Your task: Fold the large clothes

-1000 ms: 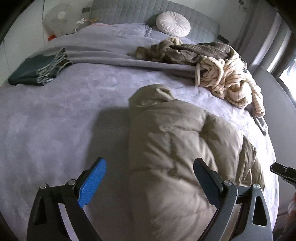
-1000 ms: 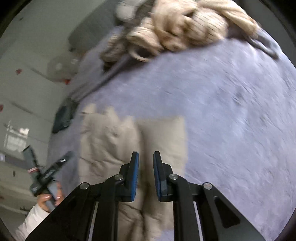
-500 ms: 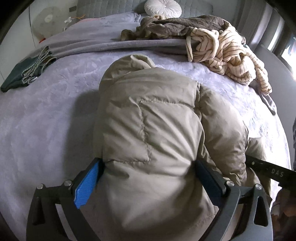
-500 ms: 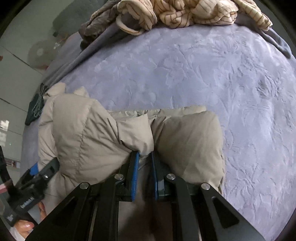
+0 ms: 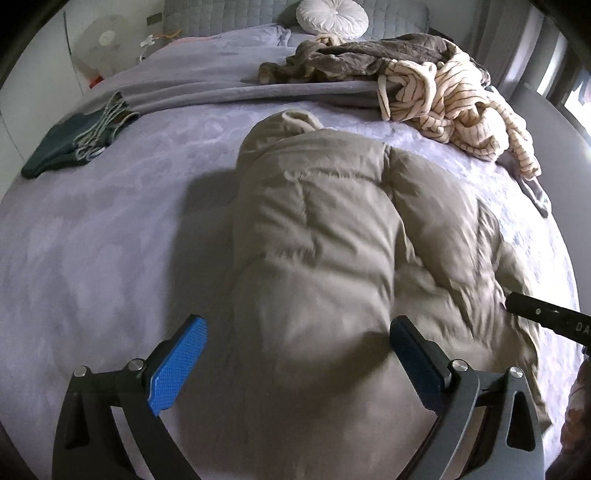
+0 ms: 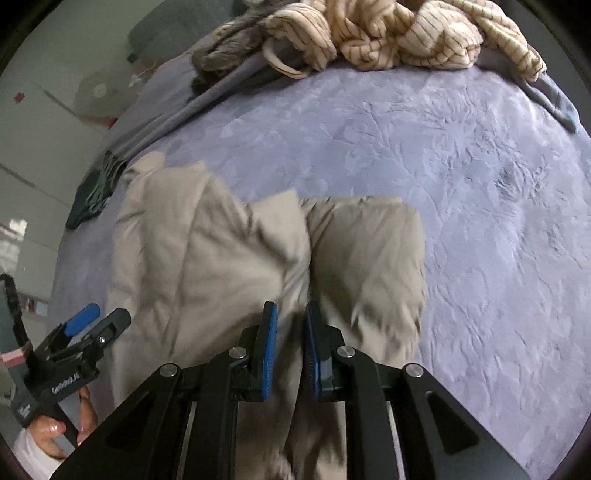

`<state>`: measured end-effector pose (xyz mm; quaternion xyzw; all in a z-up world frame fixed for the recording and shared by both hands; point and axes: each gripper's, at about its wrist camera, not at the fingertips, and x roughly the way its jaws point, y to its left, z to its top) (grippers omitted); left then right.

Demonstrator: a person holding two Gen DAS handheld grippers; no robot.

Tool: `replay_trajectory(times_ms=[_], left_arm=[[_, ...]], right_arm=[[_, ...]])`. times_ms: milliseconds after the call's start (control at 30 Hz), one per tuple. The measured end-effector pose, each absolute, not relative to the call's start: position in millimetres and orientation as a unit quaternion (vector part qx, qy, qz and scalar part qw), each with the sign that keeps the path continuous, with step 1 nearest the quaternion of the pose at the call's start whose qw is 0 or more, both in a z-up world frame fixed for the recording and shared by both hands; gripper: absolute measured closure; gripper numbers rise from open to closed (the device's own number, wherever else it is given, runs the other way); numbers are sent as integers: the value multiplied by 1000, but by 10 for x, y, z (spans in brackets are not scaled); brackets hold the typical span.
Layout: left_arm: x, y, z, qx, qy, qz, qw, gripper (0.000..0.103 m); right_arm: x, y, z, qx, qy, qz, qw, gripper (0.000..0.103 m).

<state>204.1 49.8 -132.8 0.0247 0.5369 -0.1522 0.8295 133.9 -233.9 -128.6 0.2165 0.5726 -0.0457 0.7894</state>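
A beige puffer jacket (image 5: 325, 236) lies folded lengthwise on the lilac bedspread (image 5: 110, 229), hood end away from me. My left gripper (image 5: 295, 354) stands open and wide over its near end; the blue left pad is clear of the cloth and the right pad is beside it. In the right wrist view the jacket (image 6: 221, 266) has a folded sleeve part on its right. My right gripper (image 6: 290, 332) is low over it, jaws opening a narrow gap with a crease of the jacket between them. The left gripper (image 6: 85, 332) shows at the lower left, held by a hand.
A heap of striped cream cloth (image 5: 454, 99) and a brown garment (image 5: 362, 55) lies at the far right of the bed. A folded dark green garment (image 5: 70, 144) sits at the far left. A white round cushion (image 5: 332, 16) rests by the headboard.
The right gripper came down onto the jacket, closed on a crease, and its pads now stand slightly wider. The left gripper's pads, against the jacket's sides half a second ago, now sit looser around it.
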Motion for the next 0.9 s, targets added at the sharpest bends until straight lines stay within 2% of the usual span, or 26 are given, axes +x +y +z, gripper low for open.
replay_trajectory(times_ms=[300,800,833,900], left_arm=[[1427,798,-1072,29,560,-141,816,3],[780,1027,-454,56,544,-120,829,1],[741,1040,-403,57,539,-117,832,1],[696,1071,-304,58,532,-111,837,1]], right_arm=[[732,-2103,-943,228,580,-45,781,85],[-50,-1820,-474,220,593,-77,771,85],[-67,-1819,-437,218,592,-77,772,84],[-114,-1789,-324,210,586,-77,779,64]])
